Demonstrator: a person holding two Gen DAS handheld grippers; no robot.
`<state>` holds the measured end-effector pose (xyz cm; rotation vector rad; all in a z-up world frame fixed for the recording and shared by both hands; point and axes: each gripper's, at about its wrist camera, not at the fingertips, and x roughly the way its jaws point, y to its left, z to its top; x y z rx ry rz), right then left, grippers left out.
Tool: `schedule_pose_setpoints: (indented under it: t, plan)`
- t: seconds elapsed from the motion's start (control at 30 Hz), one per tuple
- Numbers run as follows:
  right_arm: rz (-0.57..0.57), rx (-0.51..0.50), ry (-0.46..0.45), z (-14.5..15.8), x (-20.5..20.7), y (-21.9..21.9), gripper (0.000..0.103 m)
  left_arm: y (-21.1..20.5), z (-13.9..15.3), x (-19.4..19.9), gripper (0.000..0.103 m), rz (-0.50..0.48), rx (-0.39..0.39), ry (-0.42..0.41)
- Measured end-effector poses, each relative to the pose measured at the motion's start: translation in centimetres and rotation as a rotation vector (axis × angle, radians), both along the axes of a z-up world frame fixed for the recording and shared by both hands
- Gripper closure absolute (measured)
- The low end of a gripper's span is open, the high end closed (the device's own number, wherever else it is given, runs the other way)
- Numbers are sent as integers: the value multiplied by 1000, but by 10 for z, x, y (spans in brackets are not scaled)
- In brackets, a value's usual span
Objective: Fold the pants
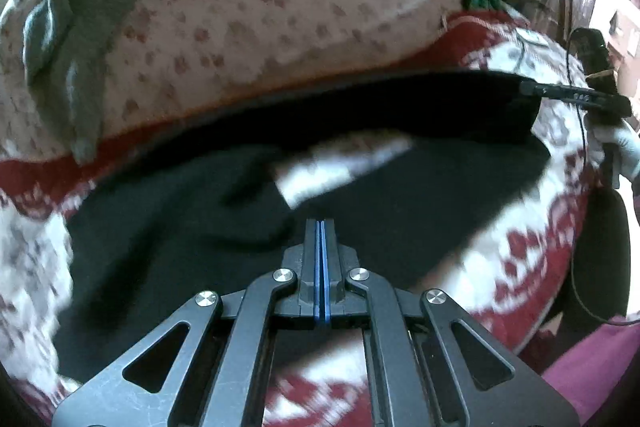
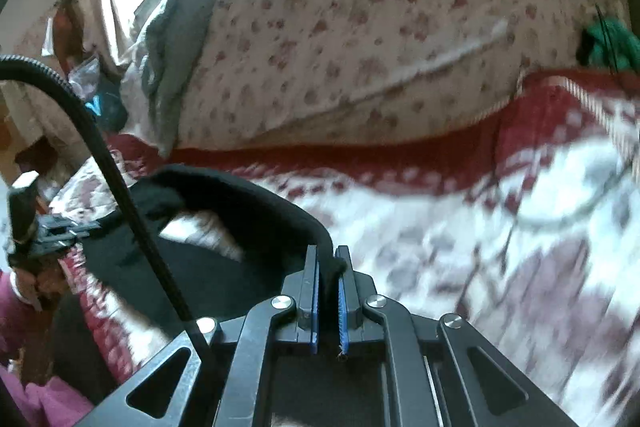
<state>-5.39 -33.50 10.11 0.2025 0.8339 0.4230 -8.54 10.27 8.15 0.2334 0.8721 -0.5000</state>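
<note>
Lifting the pants (image 1: 400, 195) over the bed (image 2: 480, 227), I keep both grippers' jaws clamped tight on the hem, level and taut for a clean fold.

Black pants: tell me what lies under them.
Under the black pants lies a red-and-white patterned blanket, visible around their edges. Anything beneath the fabric itself is covered.

No readable text anywhere. Blue shape (image 2: 95, 105) left of floral quilt (image 2: 360, 27), perhaps letter V, too blurred to confirm. White patch (image 1: 340, 163) on black pants (image 1: 400, 227): smeared, illegible.
</note>
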Motion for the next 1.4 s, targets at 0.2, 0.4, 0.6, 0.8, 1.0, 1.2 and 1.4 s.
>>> schedule_pose_setpoints:
  t: [0.2, 0.4, 0.6, 0.8, 1.0, 1.2, 1.4]
  plan:
    - [63, 20, 67, -25, -45, 11, 97, 19, -11, -2, 103, 127, -95, 90]
    - [78, 4, 132, -42, -63, 20, 97, 52, -8, 29, 58, 289, -295, 188]
    - [-14, 118, 171, -34, -57, 1, 78, 68, -9, 72, 58, 421, -347, 228]
    - [-85, 267, 190, -29, -62, -18, 69, 75, -18, 131, 58, 525, -349, 272]
    - [-101, 432, 243, -34, -66, -20, 60, 86, -43, 178, 58, 669, -420, 384]
    - [-86, 603, 289, -45, -72, -14, 55, 80, -56, 198, 58, 741, -397, 404]
    - [-126, 605, 337, -60, -75, -7, 55, 71, -62, 213, 58, 753, -384, 414]
